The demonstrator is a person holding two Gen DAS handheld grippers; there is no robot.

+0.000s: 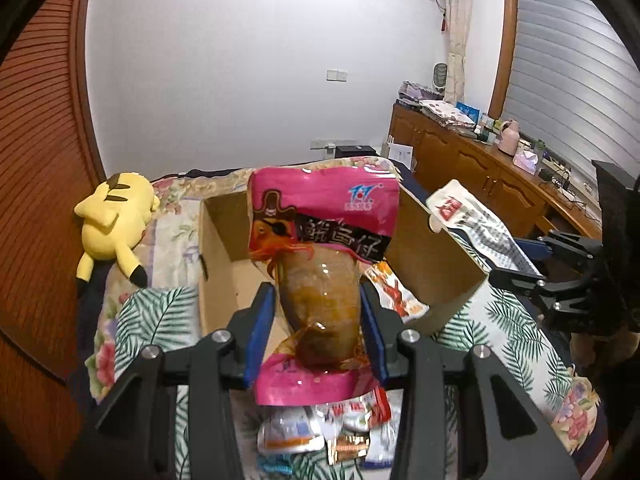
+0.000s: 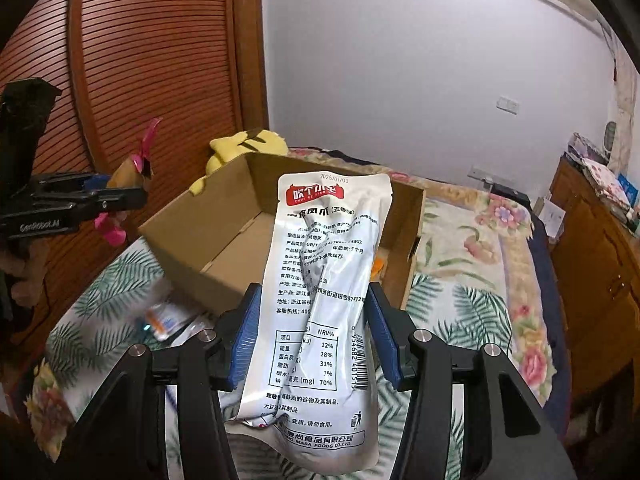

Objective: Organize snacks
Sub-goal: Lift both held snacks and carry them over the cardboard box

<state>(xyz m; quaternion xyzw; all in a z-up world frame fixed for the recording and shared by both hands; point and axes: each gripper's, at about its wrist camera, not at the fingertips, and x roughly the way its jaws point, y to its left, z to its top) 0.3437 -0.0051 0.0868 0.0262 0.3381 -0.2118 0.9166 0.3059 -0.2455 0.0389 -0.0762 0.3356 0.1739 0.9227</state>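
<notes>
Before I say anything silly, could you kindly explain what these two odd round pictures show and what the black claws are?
The claws are handheld two-finger grippers; each carries a fisheye camera looking along its fingers. The left gripper clamps a pink squid snack pouch; the right gripper clamps a white chicken-feet pouch. Ahead, an open cardboard box sits on a leaf-print bedspread, with an orange snack packet inside. More loose packets lie near the left gripper, a yellow plush toy beyond.
</notes>
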